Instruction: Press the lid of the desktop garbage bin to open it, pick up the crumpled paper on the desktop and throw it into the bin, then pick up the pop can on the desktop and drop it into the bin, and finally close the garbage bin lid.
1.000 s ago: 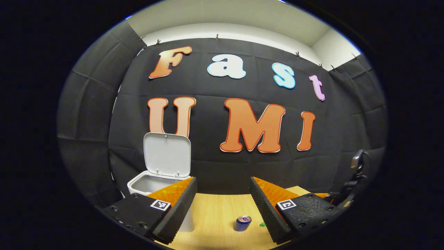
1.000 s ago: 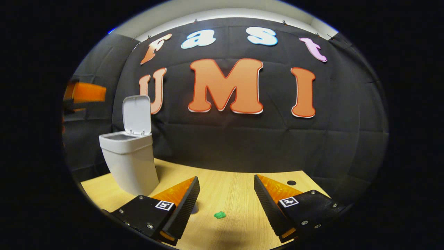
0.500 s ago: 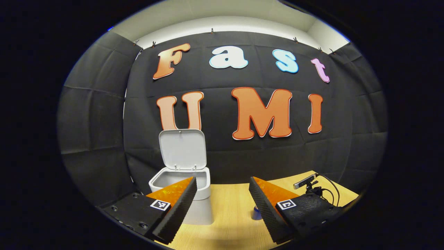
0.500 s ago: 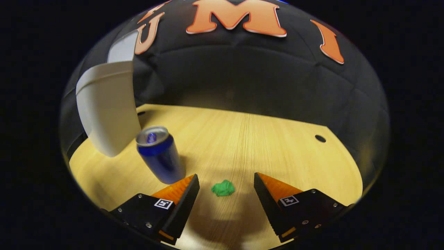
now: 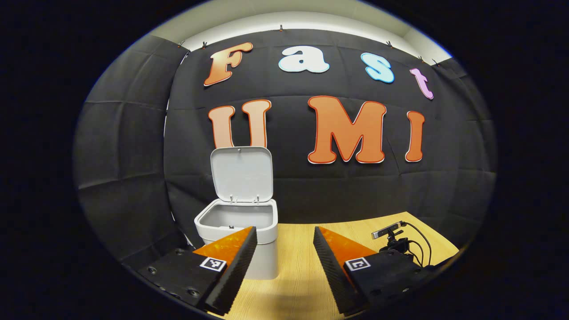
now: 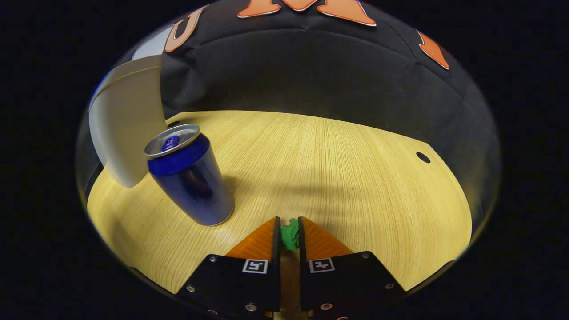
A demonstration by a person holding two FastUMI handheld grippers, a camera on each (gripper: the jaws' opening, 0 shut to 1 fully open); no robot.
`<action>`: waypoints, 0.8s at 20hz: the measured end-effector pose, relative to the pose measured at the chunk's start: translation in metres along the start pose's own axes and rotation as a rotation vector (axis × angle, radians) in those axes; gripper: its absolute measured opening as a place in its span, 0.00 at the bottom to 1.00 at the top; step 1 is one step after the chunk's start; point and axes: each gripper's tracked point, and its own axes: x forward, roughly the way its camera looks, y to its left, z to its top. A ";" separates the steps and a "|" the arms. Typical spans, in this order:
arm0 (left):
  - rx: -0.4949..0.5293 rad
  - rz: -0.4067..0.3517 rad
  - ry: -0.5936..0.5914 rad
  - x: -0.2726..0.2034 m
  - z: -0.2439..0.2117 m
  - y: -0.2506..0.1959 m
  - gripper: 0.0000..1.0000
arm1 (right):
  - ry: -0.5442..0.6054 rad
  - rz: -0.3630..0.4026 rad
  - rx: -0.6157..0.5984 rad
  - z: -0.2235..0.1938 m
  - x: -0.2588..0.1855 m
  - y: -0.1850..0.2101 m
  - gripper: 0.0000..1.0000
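Two risks I see: my right gripper (image 6: 289,231) has its jaws nipped on the crumpled paper (image 6: 291,235) beside the pop can (image 6: 189,178); lifting carelessly could topple it or drop the wad. Left gripper (image 5: 284,249) gapes empty before the bin (image 5: 240,226).

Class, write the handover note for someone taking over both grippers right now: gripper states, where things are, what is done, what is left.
Right gripper: shut on the green crumpled paper, low on the desktop.
Left gripper: open, holding nothing, facing the bin.
Bin lid: up.
Pop can: upright on the desktop beside the bin.
Done: lid opened, paper gripped.
Left: drop paper in, then the can, close the lid.
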 end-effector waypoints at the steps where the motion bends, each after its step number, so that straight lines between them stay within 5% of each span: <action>1: -0.008 -0.001 -0.002 0.002 -0.001 0.002 0.78 | 0.002 0.003 0.009 0.003 -0.001 0.000 0.14; 5: -0.034 -0.006 -0.026 0.006 0.002 0.012 0.77 | -0.152 0.009 0.087 0.073 -0.048 -0.013 0.11; 8: -0.069 -0.010 -0.047 0.004 0.007 0.025 0.77 | -0.349 0.086 0.050 0.178 -0.104 0.022 0.11; 11: -0.108 0.004 -0.056 0.000 0.004 0.049 0.77 | -0.433 0.223 0.040 0.256 -0.134 0.099 0.10; 16: -0.130 0.089 -0.083 -0.025 0.006 0.110 0.77 | -0.458 0.406 -0.056 0.319 -0.150 0.257 0.10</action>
